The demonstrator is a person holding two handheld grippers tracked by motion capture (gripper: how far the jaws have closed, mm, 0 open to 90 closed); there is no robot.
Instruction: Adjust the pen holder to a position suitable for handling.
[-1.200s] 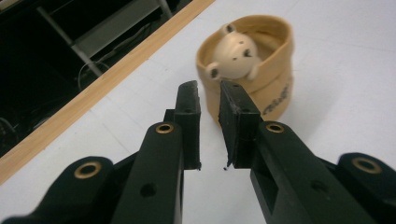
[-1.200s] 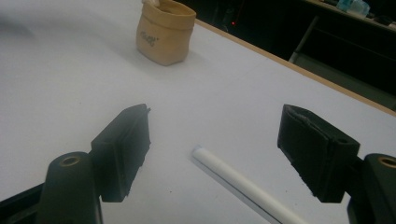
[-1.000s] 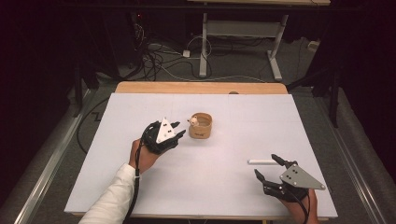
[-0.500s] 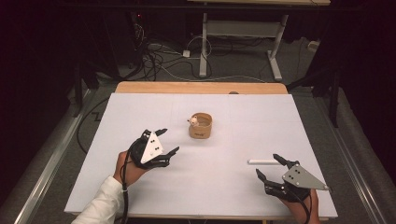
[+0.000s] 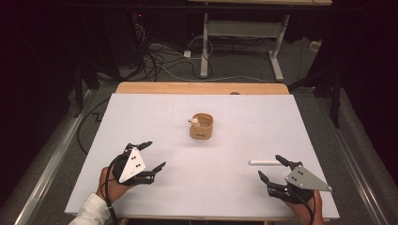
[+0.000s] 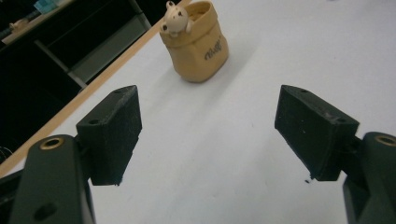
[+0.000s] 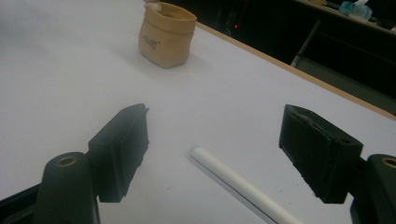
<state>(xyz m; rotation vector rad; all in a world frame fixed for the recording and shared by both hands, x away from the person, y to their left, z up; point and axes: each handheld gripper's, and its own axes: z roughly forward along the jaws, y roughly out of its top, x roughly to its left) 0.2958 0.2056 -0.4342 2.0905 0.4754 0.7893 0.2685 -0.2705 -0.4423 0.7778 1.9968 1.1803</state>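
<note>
A small tan cup-shaped holder (image 5: 202,127) with a little bear figure on its rim stands upright near the middle of the white table. It appears as the tan holder (image 6: 196,39) in the left gripper view and the tan holder (image 7: 166,34) in the right gripper view. A white stick (image 5: 265,162) lies flat at the right; the white stick (image 7: 238,186) runs between the right jaws' line of sight. My left gripper (image 5: 149,156) is open at the front left, apart from the holder, nothing in it. My right gripper (image 5: 272,168) is open at the front right, just short of the stick.
The white sheet (image 5: 164,112) covers a wooden table whose far edge (image 5: 202,88) shows as a tan strip. Beyond it are a metal desk frame (image 5: 239,42) and cables (image 5: 159,56) on a dark floor. A metal rail (image 5: 42,168) runs along the left.
The left gripper has drawn back from beside the holder toward the front left of the table, its jaws open. The right gripper has stayed in place.
</note>
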